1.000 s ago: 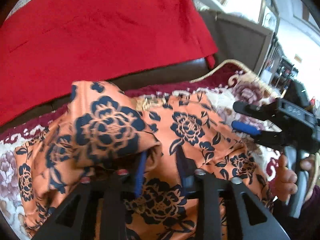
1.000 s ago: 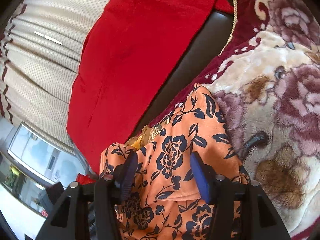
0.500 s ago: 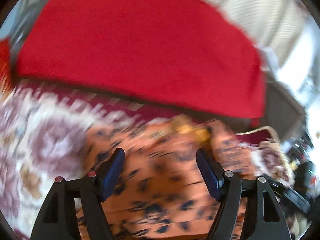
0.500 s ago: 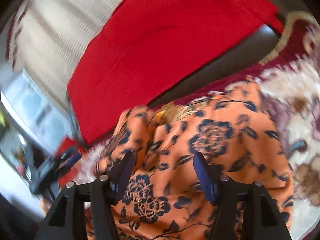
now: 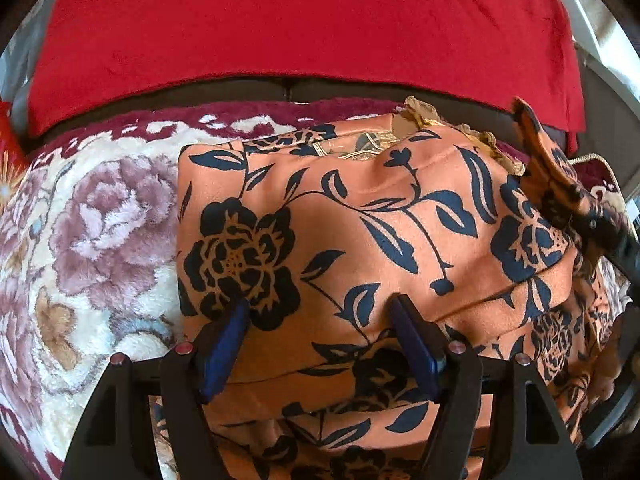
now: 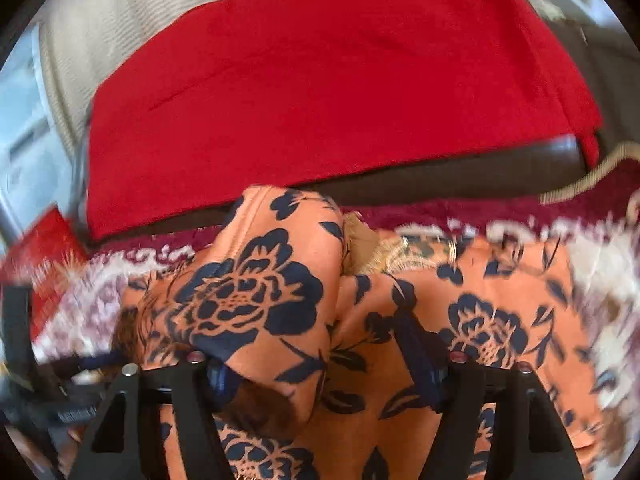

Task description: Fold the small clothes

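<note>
On the floral blanket [image 5: 100, 240] our left tongs [image 5: 320, 312] have just released the garment [image 5: 360, 220]; our right tongs [image 6: 320, 344], just closing, gather a raised fold; second fold beginning.

Left tool [image 5: 320, 312] open; right tool [image 6: 316, 344] closing on cloth.

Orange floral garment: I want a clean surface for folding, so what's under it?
The orange floral garment lies on a plush flowered blanket. Whatever is directly beneath it is covered.

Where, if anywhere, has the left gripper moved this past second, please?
Yes: the left gripper went left to the orange garment's edge beside the floral blanket; its jaws just opened, gripping nothing.
</note>
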`<control>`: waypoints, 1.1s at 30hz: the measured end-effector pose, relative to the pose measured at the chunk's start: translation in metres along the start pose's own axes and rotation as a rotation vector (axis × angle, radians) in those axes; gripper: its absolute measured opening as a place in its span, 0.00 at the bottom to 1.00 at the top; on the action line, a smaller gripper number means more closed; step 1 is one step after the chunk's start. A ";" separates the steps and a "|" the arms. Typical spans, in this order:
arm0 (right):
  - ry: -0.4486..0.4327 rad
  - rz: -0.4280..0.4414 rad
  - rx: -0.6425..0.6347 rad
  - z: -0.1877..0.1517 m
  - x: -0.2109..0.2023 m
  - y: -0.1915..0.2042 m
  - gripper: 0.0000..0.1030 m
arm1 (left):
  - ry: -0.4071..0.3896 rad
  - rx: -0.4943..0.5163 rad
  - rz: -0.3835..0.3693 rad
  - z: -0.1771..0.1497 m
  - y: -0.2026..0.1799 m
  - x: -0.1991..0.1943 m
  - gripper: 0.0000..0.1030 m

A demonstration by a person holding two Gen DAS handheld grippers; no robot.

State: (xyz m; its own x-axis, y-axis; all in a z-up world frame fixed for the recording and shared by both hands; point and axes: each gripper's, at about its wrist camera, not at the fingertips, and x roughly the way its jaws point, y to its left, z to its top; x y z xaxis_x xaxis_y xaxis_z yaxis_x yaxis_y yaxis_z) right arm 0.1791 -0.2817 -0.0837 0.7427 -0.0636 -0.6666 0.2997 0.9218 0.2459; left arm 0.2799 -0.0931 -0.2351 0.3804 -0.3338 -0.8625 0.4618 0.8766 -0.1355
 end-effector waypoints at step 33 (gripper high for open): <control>0.020 0.256 0.183 0.028 -0.043 -0.081 0.10 | -0.087 0.127 -0.105 0.022 -0.034 -0.017 0.72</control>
State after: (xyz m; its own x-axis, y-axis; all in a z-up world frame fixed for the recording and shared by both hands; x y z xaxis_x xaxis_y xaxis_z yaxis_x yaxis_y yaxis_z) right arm 0.1398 -0.3643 -0.0546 0.7963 0.1707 -0.5803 0.2090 0.8227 0.5287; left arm 0.2757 -0.1249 -0.2054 0.3899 -0.4547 -0.8008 0.5982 0.7862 -0.1551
